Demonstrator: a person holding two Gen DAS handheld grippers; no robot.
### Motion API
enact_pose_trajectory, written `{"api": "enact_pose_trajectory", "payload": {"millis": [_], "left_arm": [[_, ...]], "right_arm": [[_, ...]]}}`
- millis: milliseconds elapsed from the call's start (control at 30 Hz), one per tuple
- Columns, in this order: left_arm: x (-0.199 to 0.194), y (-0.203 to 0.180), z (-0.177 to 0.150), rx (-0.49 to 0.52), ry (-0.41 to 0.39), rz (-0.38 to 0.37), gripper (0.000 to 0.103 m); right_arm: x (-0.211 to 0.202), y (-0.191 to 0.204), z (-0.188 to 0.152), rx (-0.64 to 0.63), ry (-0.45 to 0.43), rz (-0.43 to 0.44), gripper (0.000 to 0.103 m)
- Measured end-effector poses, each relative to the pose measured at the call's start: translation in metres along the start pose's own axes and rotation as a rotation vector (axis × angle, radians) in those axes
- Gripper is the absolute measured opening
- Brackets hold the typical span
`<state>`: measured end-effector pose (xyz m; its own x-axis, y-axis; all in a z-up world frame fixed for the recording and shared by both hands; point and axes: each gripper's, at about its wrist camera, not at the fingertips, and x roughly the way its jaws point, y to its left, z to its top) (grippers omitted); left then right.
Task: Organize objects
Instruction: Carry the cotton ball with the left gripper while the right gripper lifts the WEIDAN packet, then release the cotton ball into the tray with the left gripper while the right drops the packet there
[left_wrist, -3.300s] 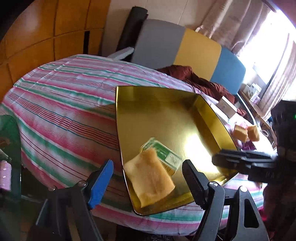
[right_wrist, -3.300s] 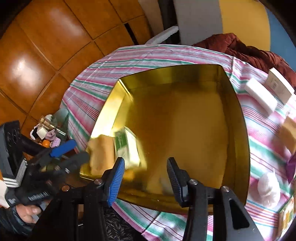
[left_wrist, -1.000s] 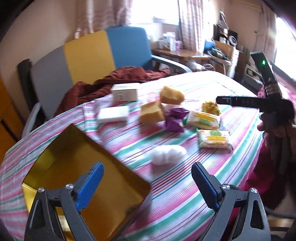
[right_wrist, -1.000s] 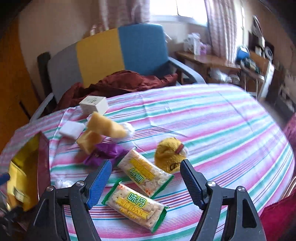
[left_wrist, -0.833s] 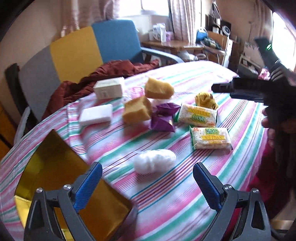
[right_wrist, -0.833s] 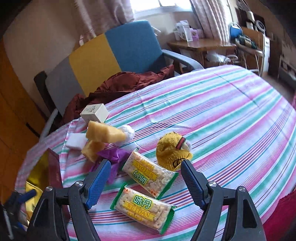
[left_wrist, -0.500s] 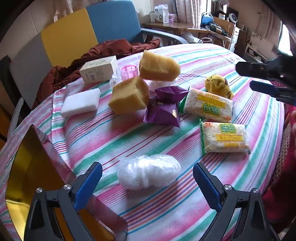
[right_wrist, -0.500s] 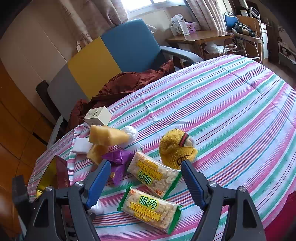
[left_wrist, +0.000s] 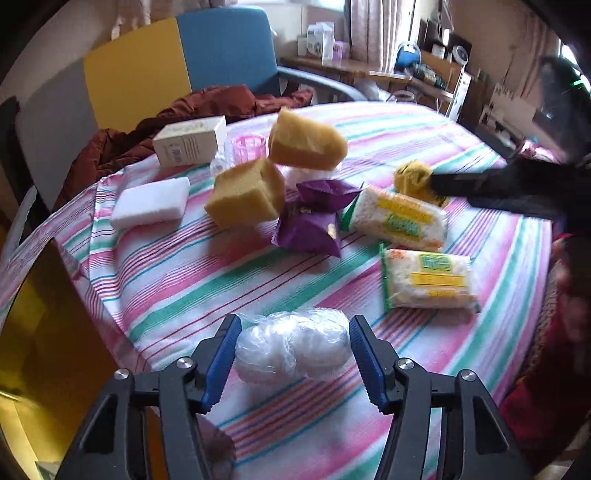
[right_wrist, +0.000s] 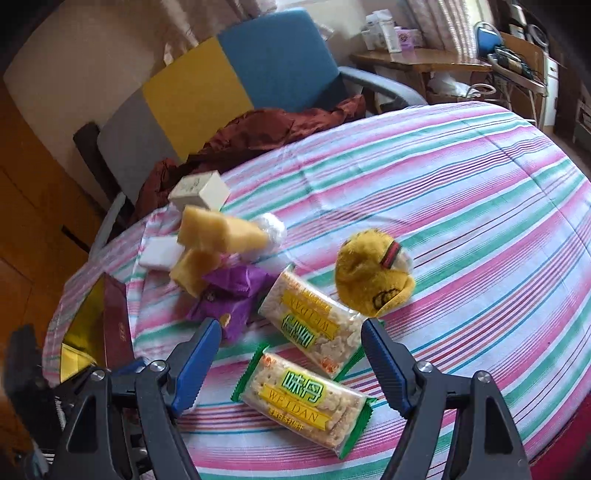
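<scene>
Left claw closing around one plastic-wrapped white ball; two cracker packets under spread right claw.

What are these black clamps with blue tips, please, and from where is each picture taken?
No robot is here: a person carries a hand-held claw in each hand, each with a camera that looks along its two fingers.

The left picture shows the left claw closing around a white ball in clear wrap; the blue pads look at its sides, but I cannot tell that they grip it.

The right picture shows the right claw open above a green-edged cracker packet, holding nothing.

On the striped tablecloth also lie a second cracker packet, a yellow plush toy, purple wrappers, yellow sponges, a white block and a gold tray.
</scene>
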<state>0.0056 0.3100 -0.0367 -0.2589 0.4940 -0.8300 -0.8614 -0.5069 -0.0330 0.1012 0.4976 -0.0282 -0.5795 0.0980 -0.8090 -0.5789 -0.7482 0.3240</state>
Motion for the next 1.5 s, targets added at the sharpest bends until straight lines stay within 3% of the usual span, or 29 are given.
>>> {"api": "enact_pose_trajectory", "payload": {"millis": [267,500,533,633,733,1000,1167,1333,1500], "left_arm": [[-0.051,0.014,-0.015,-0.062,-0.085,-0.052,0.061],[-0.088,0.035,-0.034,-0.124,-0.142,-0.064,0.062],[-0.093,0.038,-0.037,-0.135,-0.15,-0.062,0.062],[-0.108,0.051,-0.05,-0.175,-0.173,-0.058,0.062],[-0.118,0.061,-0.061,-0.209,-0.186,-0.047,0.062],[-0.148,0.114,-0.091,-0.358,-0.236,0.008,0.062],[-0.162,0.154,-0.106,-0.456,-0.262,0.074,0.062],[-0.167,0.191,-0.112,-0.518,-0.273,0.132,0.062],[-0.162,0.226,-0.112,-0.545,-0.254,0.212,0.062]], "right_arm": [[0.048,0.039,-0.024,-0.246,0.222,-0.155,0.08],[0.069,0.041,-0.036,-0.308,0.326,-0.247,0.082],[0.068,0.042,-0.037,-0.312,0.324,-0.236,0.08],[0.063,0.047,-0.041,-0.332,0.321,-0.199,0.055],[0.058,0.053,-0.048,-0.341,0.312,-0.184,0.05],[0.009,0.088,-0.06,-0.365,0.226,-0.034,0.049],[-0.011,0.146,-0.052,-0.436,0.169,0.103,0.05],[0.004,0.216,-0.045,-0.504,0.188,0.225,0.05],[0.031,0.27,-0.052,-0.566,0.242,0.254,0.05]]}}
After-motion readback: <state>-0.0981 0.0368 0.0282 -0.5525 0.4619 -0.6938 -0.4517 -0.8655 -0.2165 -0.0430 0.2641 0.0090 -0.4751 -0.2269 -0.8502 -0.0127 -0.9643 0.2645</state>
